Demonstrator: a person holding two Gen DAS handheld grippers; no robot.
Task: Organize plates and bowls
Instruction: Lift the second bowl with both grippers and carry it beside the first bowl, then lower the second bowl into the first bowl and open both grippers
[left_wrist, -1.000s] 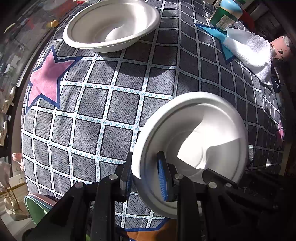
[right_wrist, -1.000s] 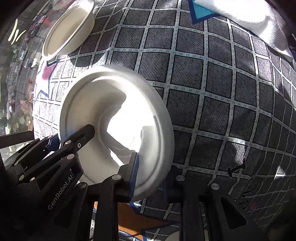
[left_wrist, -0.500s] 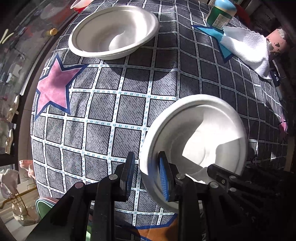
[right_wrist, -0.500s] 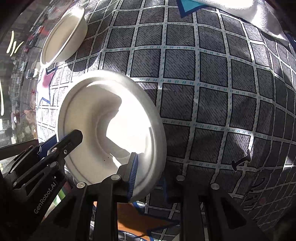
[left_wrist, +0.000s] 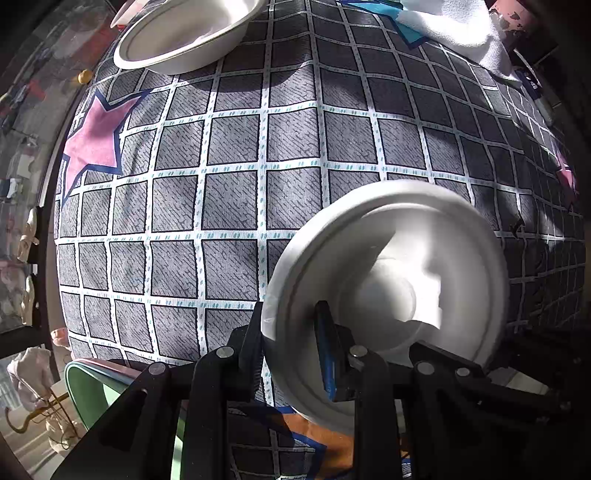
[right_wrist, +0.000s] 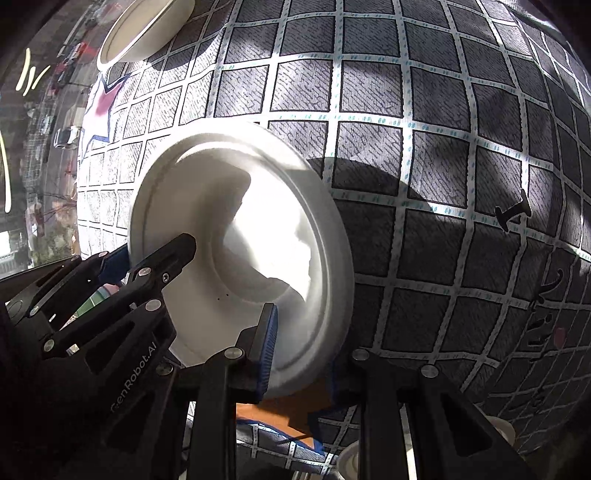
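- Two white bowls: one bowl (left_wrist: 388, 295) held tilted above the table, its hollow facing the cameras; a second bowl (left_wrist: 192, 33) resting upright at the far edge, well apart.
- Left tongs (left_wrist: 291, 339) closed on the held bowl's rim, one finger inside, one outside; right tongs (right_wrist: 299, 354) grip the same bowl's rim on the opposite side.
- Table covered by a grey checked cloth (left_wrist: 236, 206) with a pink star (left_wrist: 94, 144); a white towel (left_wrist: 454, 26) lies at the far right.
- Strong sunlight throws the bowl's shadow on the cloth.
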